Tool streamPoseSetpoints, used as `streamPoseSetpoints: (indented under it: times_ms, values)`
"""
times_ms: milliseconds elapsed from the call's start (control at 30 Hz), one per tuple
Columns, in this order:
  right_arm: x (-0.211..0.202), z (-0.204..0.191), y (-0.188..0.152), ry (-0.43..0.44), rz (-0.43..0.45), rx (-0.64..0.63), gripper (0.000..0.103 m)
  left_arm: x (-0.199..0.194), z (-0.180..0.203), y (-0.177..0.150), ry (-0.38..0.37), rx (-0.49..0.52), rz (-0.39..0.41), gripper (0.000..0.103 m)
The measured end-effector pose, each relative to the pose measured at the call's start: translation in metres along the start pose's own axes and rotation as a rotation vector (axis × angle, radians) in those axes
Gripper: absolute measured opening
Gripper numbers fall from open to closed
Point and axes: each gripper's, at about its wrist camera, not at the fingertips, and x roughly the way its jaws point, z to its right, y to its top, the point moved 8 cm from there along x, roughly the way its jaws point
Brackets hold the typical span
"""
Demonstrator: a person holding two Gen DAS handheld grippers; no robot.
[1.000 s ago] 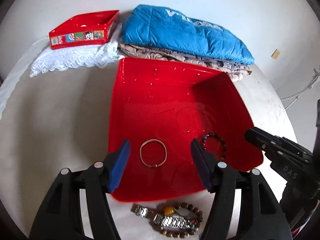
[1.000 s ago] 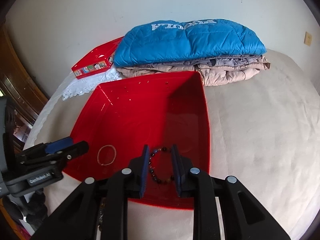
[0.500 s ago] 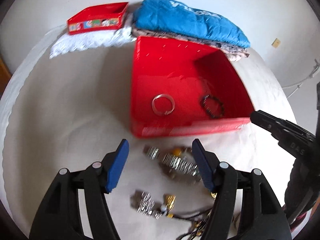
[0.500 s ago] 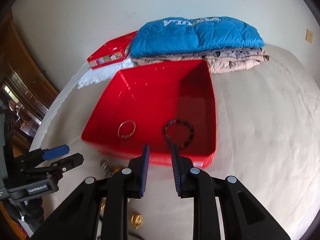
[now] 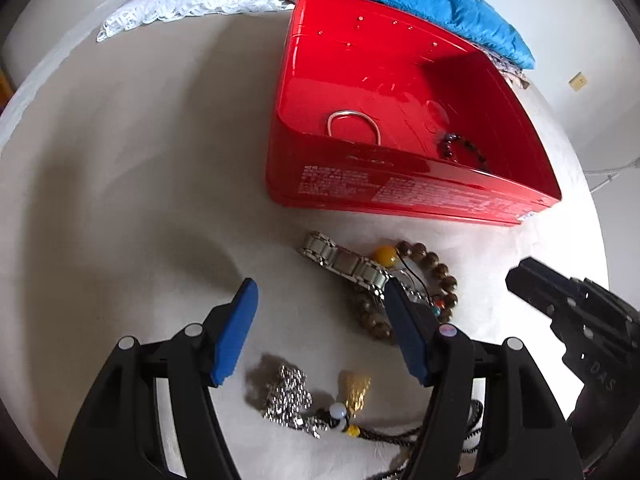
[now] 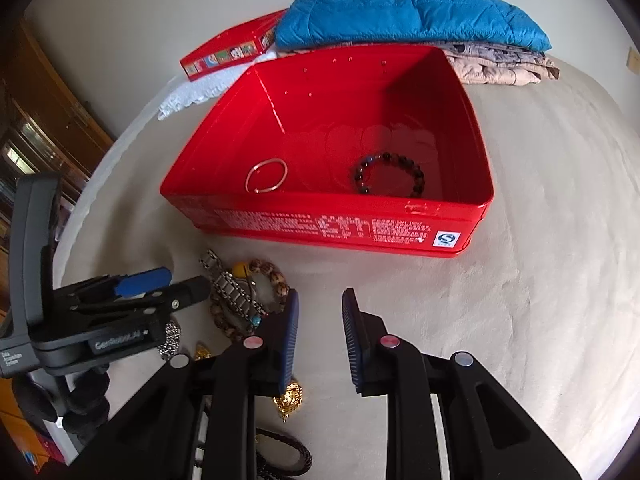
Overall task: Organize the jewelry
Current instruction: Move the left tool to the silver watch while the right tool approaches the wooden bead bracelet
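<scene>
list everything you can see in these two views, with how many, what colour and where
tin box: 1, red, open, middle of the bed
bangle: 1, silver, inside the tin box, left part
bead bracelet: 1, dark, inside the tin box, right part
watch band: 1, silver metal links, on the bed before the tin box
wooden beads: 1 string, brown with a yellow bead, under the watch band
chain: 1 heap, silver, nearest the left tongs
gold charm: 1, by the right tongs
black cord: 1, bottom edge
lid: 1, red with cartoon pictures, on white lace at the back
jacket: 1, blue, folded on beige clothes
left tongs: open
right tongs: open
</scene>
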Motion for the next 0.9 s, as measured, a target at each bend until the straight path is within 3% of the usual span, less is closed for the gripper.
streamPoseSetpoints:
  times_ms: [467,567,767,867,900]
  values:
    - [0.024,-0.015,-0.008,0.029,-0.053,-0.032,0.022,0.016,0.004,0.014,0.007,-0.030,0.022,0.063]
    - [0.025,-0.015,-0.008,0.031,-0.055,-0.030,0.022,0.014,0.005,0.013,-0.009,-0.024,0.021,0.046]
    - [0.027,-0.012,-0.007,0.043,-0.058,-0.023,0.022,0.006,0.005,0.005,-0.011,0.011,0.027,0.038]
    - [0.030,-0.013,-0.006,0.056,-0.056,-0.020,0.022,-0.012,0.002,0.003,-0.038,0.002,0.054,0.001]
    - [0.030,-0.013,-0.006,0.062,-0.057,-0.020,0.022,-0.017,0.002,0.003,-0.064,-0.001,0.053,0.000]
